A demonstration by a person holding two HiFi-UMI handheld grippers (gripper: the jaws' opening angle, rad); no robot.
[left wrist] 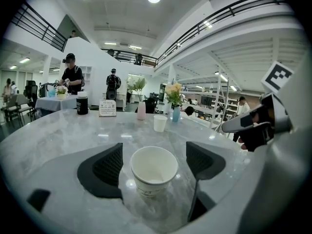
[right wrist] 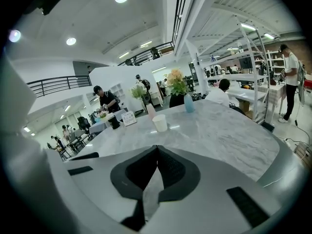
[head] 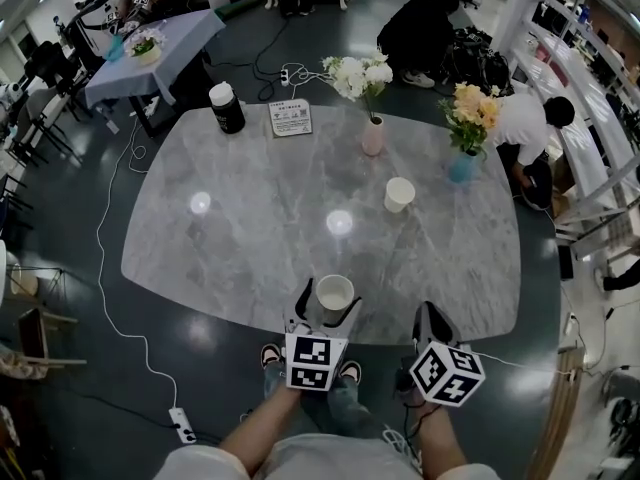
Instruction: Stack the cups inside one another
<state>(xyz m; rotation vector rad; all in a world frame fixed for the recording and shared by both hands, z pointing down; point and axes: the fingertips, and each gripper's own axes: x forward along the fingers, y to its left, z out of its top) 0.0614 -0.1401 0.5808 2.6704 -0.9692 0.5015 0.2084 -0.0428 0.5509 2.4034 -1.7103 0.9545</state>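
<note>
From the head view, two white paper cups stand upright on the grey marble table (head: 230, 238). The near cup (head: 334, 286) is at the table's front edge and the far cup (head: 399, 194) is well apart from it, toward the right of the tabletop. There are two vases: a pink vase (head: 372, 136) with white flowers and a blue vase (head: 461, 166) with yellow and orange ones. One black canister (head: 227, 108) with a white lid and one sign card (head: 291, 119) stand at the far edge (the card's print is too small to read). The left gripper (head: 330, 305) reaches round the near cup with a jaw on each side. The right gripper (head: 431, 313) sits just to the right at the table's edge, with no cup at it. Each gripper carries one cube of square black-and-white markers.

In the left gripper view, the jaws stand wide apart and the near cup (left wrist: 153, 169) is upright between them, its mouth open and empty. A gap of bare table shows on each side, so neither pad presses on it. Faint print low on its wall is not legible. The far cup (left wrist: 160, 123) stands beyond it, short of the two vases.

In the right gripper view, the jaws are closed together with nothing between them, and the right gripper (right wrist: 156, 152) points across the table toward the far cup (right wrist: 159, 123), which is well ahead of it. The sign card (right wrist: 129, 118) is unreadable here too.
</note>
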